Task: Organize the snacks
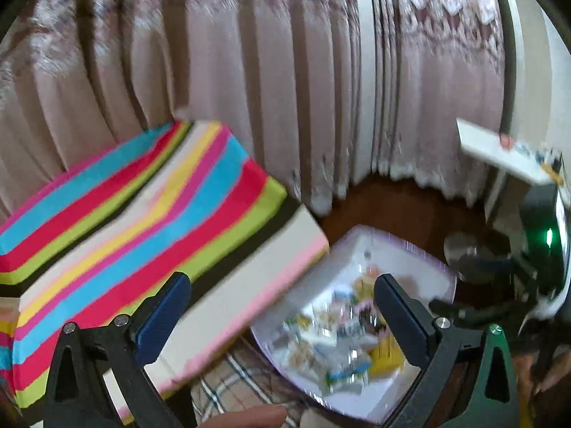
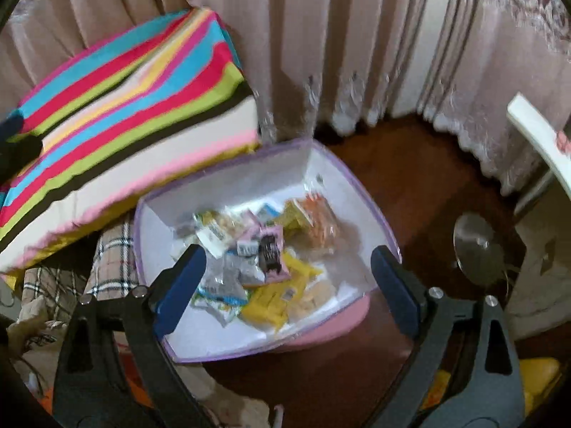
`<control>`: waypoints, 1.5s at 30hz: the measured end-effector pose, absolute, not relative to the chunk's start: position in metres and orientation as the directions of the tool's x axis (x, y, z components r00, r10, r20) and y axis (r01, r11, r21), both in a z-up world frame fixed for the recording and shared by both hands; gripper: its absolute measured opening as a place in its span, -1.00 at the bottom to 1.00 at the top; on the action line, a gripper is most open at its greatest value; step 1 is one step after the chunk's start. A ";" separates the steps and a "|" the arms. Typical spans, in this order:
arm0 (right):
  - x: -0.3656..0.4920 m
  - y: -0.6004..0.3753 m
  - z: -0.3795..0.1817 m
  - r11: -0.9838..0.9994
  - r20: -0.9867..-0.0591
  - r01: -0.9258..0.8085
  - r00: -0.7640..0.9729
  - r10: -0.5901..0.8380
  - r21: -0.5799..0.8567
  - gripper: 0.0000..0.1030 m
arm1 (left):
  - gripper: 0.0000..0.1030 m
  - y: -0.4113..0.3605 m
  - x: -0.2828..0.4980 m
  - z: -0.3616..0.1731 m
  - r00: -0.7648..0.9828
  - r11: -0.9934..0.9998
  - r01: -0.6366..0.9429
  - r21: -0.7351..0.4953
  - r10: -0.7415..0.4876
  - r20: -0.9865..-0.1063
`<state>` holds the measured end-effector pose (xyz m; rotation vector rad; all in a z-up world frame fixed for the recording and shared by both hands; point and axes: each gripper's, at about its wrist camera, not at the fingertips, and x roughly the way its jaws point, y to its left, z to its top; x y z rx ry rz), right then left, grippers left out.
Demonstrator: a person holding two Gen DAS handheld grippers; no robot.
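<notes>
Both grippers, left [image 1: 282, 306] and right [image 2: 289, 278], spread wide, grasping nothing. Snacks [image 2: 260, 256] heaped inside the white box [image 2: 221, 185] on the floor [image 2: 410, 185], beside the striped cushion [image 2: 117, 107].

The bin [image 2: 342, 192] stands on the floor [image 2: 410, 178] with snack packets [image 2: 257, 256] piled inside, a cushion [image 2: 117, 114] touching its left rim, curtains [image 2: 321, 35] behind it.

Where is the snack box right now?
The snack box sits on the wooden floor, centre of the right wrist view, beside the striped cushion.
</notes>
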<state>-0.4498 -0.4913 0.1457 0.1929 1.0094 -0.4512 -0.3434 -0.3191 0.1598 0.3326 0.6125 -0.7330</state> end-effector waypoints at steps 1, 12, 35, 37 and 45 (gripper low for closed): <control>-0.448 -0.494 0.141 0.887 -0.865 0.460 0.428 -0.261 -0.040 0.84 | 1.00 -0.324 -0.344 0.149 0.570 0.700 0.709 0.087 -0.496 -0.654; -0.445 -0.489 0.093 0.868 -0.936 0.475 0.217 -0.278 -0.147 0.83 | 1.00 -0.343 -0.355 0.100 0.455 0.643 0.759 0.100 -0.416 -0.787; -0.445 -0.487 0.091 0.865 -0.945 0.492 0.224 -0.239 -0.102 0.83 | 1.00 -0.346 -0.352 0.091 0.416 0.645 0.760 0.074 -0.395 -0.819; -0.445 -0.488 0.091 0.865 -0.945 0.493 0.226 -0.235 -0.097 0.83 | 1.00 -0.345 -0.351 0.091 0.409 0.646 0.760 0.068 -0.395 -0.823; -0.445 -0.486 0.090 0.865 -0.947 0.493 0.230 -0.225 -0.086 0.83 | 1.00 -0.347 -0.354 0.090 0.394 0.637 0.769 0.057 -0.402 -0.827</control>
